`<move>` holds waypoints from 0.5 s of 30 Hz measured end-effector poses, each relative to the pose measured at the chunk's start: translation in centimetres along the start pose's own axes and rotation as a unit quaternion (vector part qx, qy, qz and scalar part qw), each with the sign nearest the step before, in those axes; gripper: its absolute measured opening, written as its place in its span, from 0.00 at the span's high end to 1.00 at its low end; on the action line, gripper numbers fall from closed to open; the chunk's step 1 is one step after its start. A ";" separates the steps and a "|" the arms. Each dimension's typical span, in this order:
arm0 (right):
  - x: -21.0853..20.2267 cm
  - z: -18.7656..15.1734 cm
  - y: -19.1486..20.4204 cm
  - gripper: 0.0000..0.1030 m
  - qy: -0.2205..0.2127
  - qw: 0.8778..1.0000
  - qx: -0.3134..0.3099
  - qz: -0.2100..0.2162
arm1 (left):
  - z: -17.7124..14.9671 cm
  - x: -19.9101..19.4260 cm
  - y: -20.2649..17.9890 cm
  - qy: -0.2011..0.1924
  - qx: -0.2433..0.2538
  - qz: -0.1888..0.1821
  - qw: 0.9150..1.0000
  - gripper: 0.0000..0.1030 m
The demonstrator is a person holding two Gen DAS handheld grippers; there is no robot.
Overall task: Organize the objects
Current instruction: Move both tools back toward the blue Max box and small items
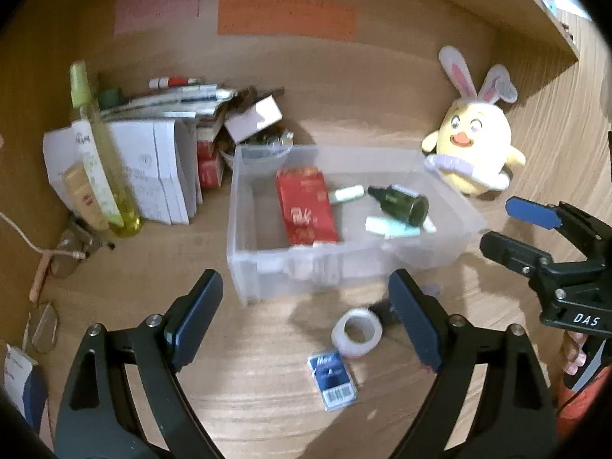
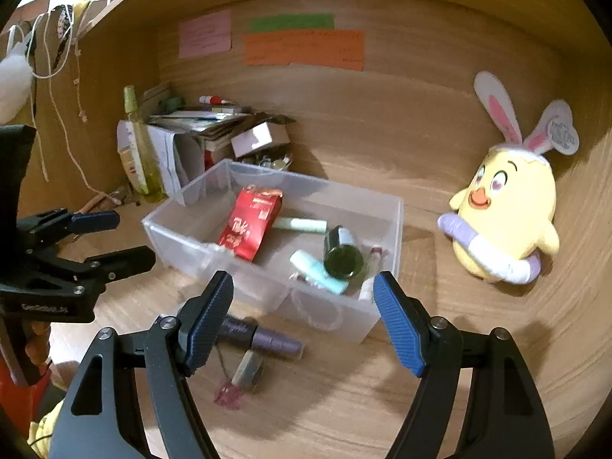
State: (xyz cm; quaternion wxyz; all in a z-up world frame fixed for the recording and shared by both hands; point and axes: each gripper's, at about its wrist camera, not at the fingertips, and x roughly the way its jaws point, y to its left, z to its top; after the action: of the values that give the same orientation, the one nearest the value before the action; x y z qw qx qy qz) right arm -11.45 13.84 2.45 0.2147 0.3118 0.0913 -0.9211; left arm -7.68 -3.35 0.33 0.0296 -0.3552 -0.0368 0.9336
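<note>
Nearest in the left wrist view, the left gripper (image 1: 306,317) stands with its jaws wide apart and nothing between the pads. Just beyond, on the wooden desk (image 1: 248,413), lie a roll of clear tape (image 1: 356,332) and a small blue packet with a barcode (image 1: 332,379); the right wrist view shows neither. That view instead shows the right gripper (image 2: 304,319), jaws likewise apart and empty, with a purple tube (image 2: 267,340), a small greyish stick (image 2: 248,370) and a pink trinket (image 2: 228,396) lying on the desk low between its fingers. Just past both claws sits the clear plastic bin (image 1: 267,267), holding a red packet (image 1: 306,206), a dark green bottle (image 1: 401,204) on its side and pale tubes (image 1: 346,194). Farther back stand a yellow spray bottle (image 1: 99,153), stacked papers (image 1: 160,176) and a yellow chick plush with rabbit ears (image 1: 474,145).
</note>
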 end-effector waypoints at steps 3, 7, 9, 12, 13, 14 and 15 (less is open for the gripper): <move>0.3 -0.8 0.1 0.29 0.009 1.000 0.003 0.003 | -1.0 0.5 0.1 0.016 0.001 0.002 1.000 0.14; 1.0 -1.9 0.1 0.29 0.026 1.000 0.011 0.007 | -2.4 1.2 0.1 0.035 0.003 0.002 0.999 0.14; 1.5 -2.4 0.1 0.29 0.035 0.999 0.017 0.012 | -2.9 1.6 0.1 0.044 0.003 0.001 0.999 0.14; 2.3 -3.1 0.3 0.29 0.051 0.998 0.016 0.016 | -3.8 2.1 -0.1 0.058 0.004 -0.003 0.998 0.14; 2.6 -3.5 0.4 0.29 0.057 0.998 0.014 0.014 | -4.1 2.3 -0.1 0.062 0.005 -0.005 0.998 0.14; 2.7 -3.8 0.5 0.29 0.061 0.998 0.013 0.015 | -4.3 2.5 -0.2 0.066 0.006 -0.007 0.998 0.14; 3.0 -4.1 0.6 0.29 0.066 0.998 0.013 0.017 | -4.6 2.7 -0.2 0.074 0.007 -0.010 0.997 0.14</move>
State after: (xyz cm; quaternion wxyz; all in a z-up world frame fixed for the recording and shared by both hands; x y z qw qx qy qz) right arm -11.11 13.58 -2.62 0.2196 0.3760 0.0883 -0.8959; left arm -6.62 -2.66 -4.92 0.0435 -0.4223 -0.0318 0.9049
